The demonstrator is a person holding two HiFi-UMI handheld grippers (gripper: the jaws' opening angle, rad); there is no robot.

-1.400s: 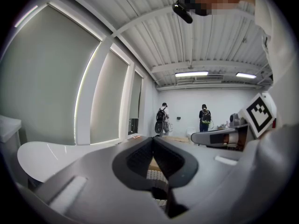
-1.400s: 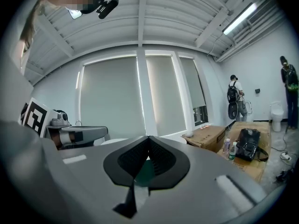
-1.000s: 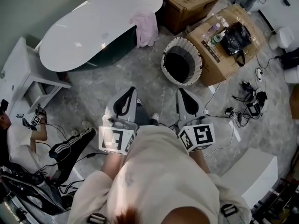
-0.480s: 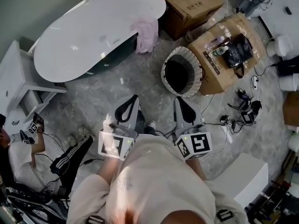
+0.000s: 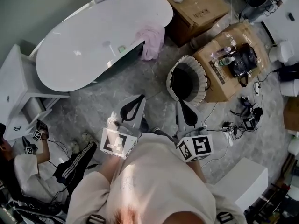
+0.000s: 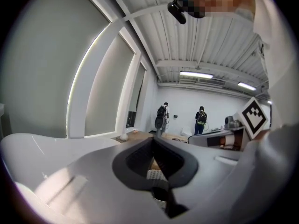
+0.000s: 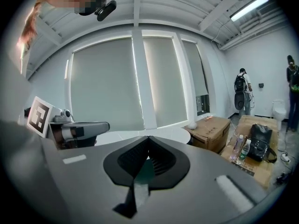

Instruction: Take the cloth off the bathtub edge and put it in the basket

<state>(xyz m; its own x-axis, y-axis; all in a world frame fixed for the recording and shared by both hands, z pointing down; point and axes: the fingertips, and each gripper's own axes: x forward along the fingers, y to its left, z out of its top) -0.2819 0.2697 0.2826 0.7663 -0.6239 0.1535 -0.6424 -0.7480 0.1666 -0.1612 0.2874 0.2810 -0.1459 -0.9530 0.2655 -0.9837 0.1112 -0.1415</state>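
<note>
1. The pink cloth (image 5: pixel 152 40) is hanging over the edge of the white bathtub (image 5: pixel 93 45), at the end of the tub nearest the basket, and is draping down the tub's dark outer side.
2. The basket (image 5: pixel 203 85) is standing upright on the grey floor (image 5: pixel 117 90), apart from the cloth, with its dark inside showing.
3. The left gripper (image 5: pixel 136 101) and the right gripper (image 5: pixel 183 105) are hovering side by side above the floor, close to the person's body. Both are well apart from the cloth and touching neither it nor the basket.
4. The left gripper's jaws are meeting at the tips, with nothing clamped between them.
5. The right gripper's jaws are likewise pressing together, empty.
6. A cardboard box (image 5: pixel 219 45) is sitting just beside the basket, carrying a black bag (image 5: pixel 245 59) and some bottles. A second box (image 5: pixel 196 8) is standing past the tub's end.
7. Another person (image 5: pixel 28 171) is sitting on the floor at the left edge.
</note>
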